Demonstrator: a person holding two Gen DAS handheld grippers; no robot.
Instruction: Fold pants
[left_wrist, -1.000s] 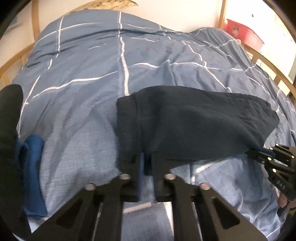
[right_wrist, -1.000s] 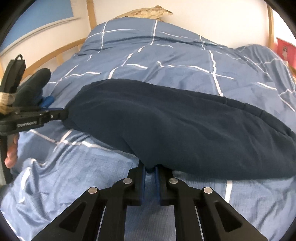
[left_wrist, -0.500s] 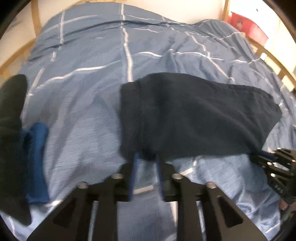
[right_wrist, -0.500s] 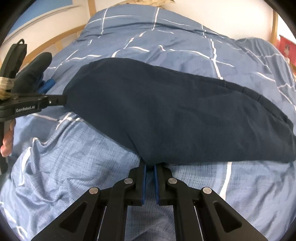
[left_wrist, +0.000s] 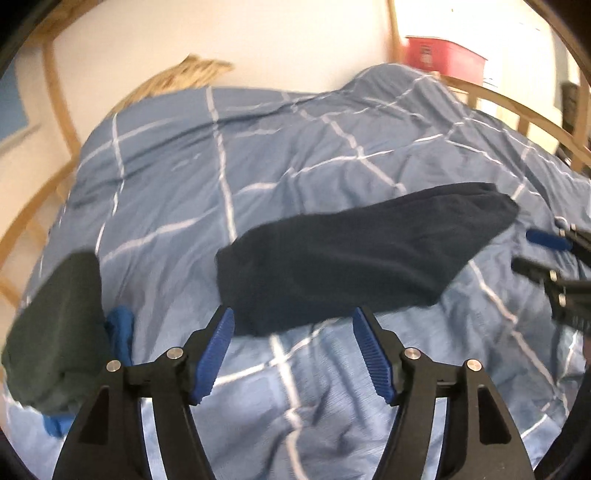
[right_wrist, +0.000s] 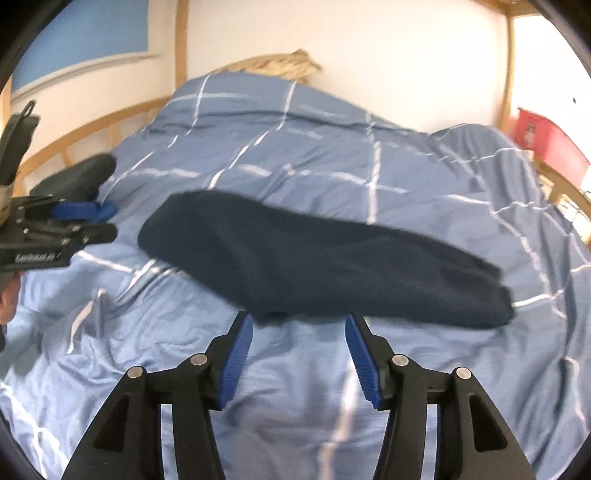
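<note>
The dark navy pants (left_wrist: 354, 266) lie on the blue checked duvet (left_wrist: 258, 155) as a compact folded bundle, longer than it is deep, resting flat near the front of the bed with nothing holding them. From where I stand the fold looks done or very nearly so: the layers are stacked, the near edge is fairly even, and what may be left is another fold across to shorten the bundle, or just moving it over to the pile; I cannot tell which is meant. The left gripper (left_wrist: 293, 350) hangs above the near edge with its blue pads spread wide and empty, and the right gripper (right_wrist: 299, 356) is the same, jaws well apart, the cloth beyond the tips and not touched. A second ago both were pinched shut on the near hem of the pants; the jaws of both have just been opening, the cloth has dropped out of them, and both hands have pulled back and up, so more of the wall and the wooden bed frame (right_wrist: 110, 125) now shows. Off to the left side lies a dark green folded garment (left_wrist: 55, 332) on something bright blue (left_wrist: 120, 328), well apart from the pants.
</note>
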